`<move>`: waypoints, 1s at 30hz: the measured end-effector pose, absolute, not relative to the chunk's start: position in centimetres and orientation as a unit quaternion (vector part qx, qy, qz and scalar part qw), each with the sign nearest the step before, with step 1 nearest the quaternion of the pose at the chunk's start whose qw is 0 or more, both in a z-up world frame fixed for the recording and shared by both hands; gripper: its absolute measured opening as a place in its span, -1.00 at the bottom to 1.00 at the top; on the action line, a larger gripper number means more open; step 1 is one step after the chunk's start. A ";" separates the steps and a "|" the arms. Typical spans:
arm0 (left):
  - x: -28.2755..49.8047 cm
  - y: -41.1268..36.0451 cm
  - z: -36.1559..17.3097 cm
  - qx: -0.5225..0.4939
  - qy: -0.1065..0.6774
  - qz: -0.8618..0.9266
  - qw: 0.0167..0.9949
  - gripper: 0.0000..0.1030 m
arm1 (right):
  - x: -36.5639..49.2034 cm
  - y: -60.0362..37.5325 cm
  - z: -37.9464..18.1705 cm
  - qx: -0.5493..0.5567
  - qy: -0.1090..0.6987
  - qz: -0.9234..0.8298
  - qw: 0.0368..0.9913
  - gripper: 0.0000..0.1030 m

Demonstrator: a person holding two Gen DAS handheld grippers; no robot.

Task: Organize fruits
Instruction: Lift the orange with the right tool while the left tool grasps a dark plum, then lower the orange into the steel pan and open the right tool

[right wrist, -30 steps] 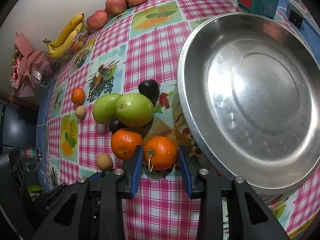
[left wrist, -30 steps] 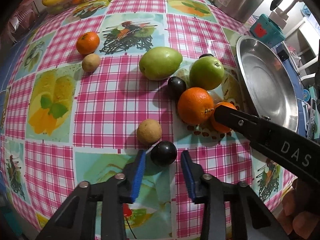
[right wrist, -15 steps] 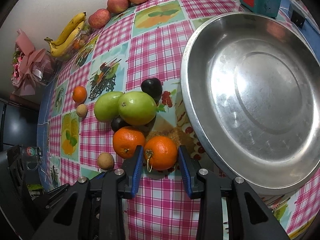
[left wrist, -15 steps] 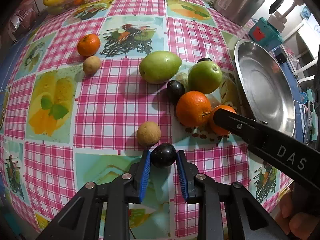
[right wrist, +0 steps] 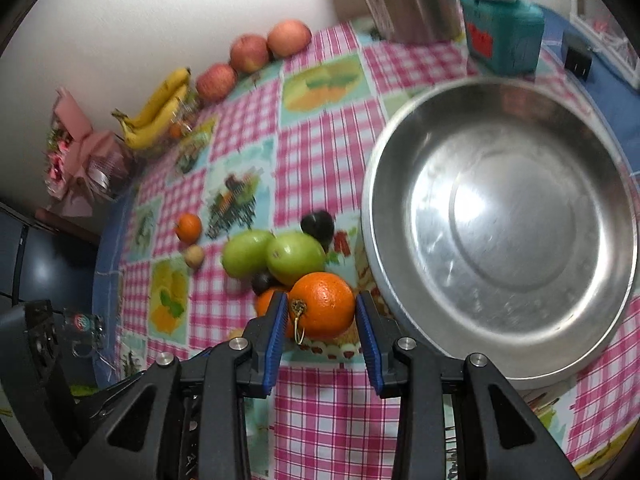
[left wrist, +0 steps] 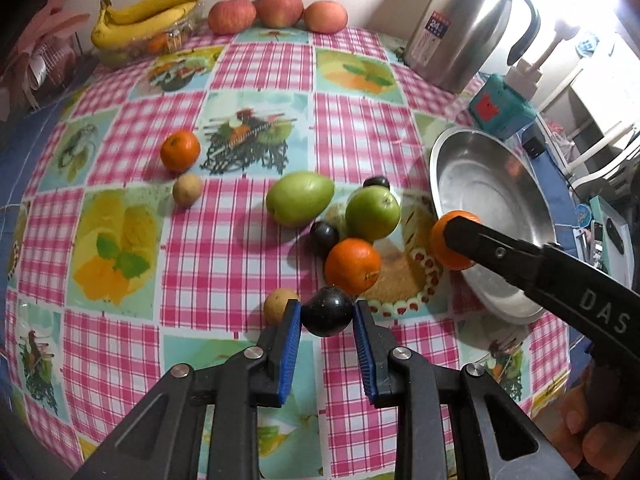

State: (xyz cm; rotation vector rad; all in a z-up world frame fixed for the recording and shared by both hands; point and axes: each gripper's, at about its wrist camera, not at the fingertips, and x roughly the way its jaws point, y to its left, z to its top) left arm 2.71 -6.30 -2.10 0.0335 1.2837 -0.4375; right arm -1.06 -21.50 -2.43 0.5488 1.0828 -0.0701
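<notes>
Okay, left gripper (left wrist: 326, 316) is clamping a dark plum (left wrist: 327, 311) between its blue pads, low centre of the left wrist view, a small tan fruit (left wrist: 278, 306) sitting just beside it at 9 o'clock. Second orange (left wrist: 352, 266) is lying on the checked tablecloth (left wrist: 240, 220) at 1 o'clock from the plum, two green mangoes (left wrist: 300, 204) and another plum (left wrist: 325, 235) sitting near it. Mandarin (left wrist: 180, 150) is resting well apart at 10 o'clock. Right gripper (right wrist: 322, 312) is squeezing an orange (right wrist: 322, 305), stem facing the camera, appearing lifted off the cloth, just beside the rim of the steel bowl (right wrist: 500, 232), which is sitting at 2 o'clock from it. Bananas (left wrist: 152, 12), three apples (left wrist: 276, 10) and a steel kettle (left wrist: 468, 20) are lining the far edge
</notes>
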 end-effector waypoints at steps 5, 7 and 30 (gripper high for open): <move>3.6 -7.1 -1.9 0.008 0.592 -0.193 0.783 -0.45 | -1.4 -22.3 -1.6 0.257 0.498 -0.045 0.827 -0.30; 3.5 -7.6 -1.8 0.011 0.590 -0.190 0.785 -0.45 | -1.4 -22.7 -1.8 0.261 0.500 -0.049 0.824 -0.30; 5.0 -19.2 0.3 0.105 0.534 -0.251 0.800 -0.45 | -3.7 -31.5 -2.1 0.271 0.480 -0.214 0.807 -0.30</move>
